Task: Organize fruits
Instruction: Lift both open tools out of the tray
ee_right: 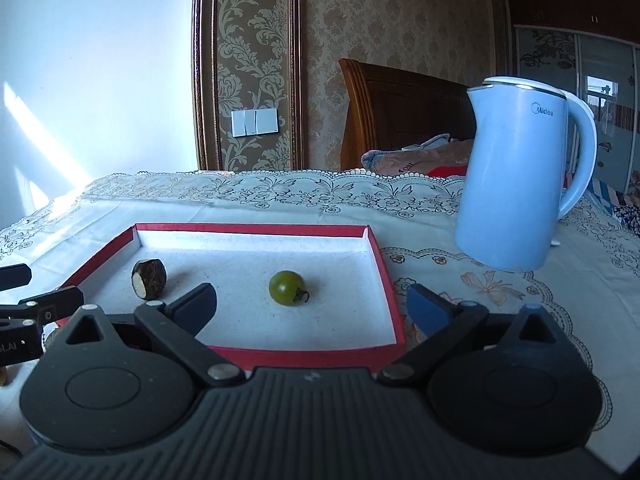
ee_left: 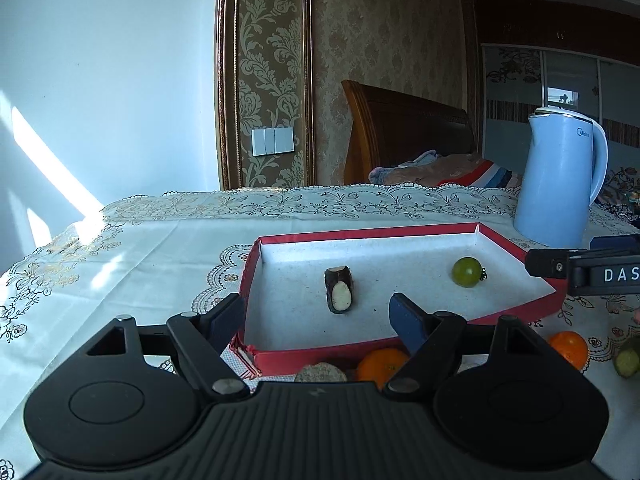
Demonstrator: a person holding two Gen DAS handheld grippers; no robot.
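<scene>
With both tools spread empty, the orange (ee_left: 382,364) just below the left tool (ee_left: 320,316), outside the red tray (ee_left: 516,248), is nearest.

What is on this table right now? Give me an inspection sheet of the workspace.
Surface: table under a lace tablecloth.
Job's things: red tray holds a green tomato and a dark cut fruit piece, apart; two oranges, a cut green piece and a brownish piece lie outside.
Clutter: blue kettle beside the tray.
Grippers: left hand-held gripper open, empty; right hand-held gripper open, empty.
Cables: nothing seen.
Surroundings: bed headboard, wall switches.
</scene>
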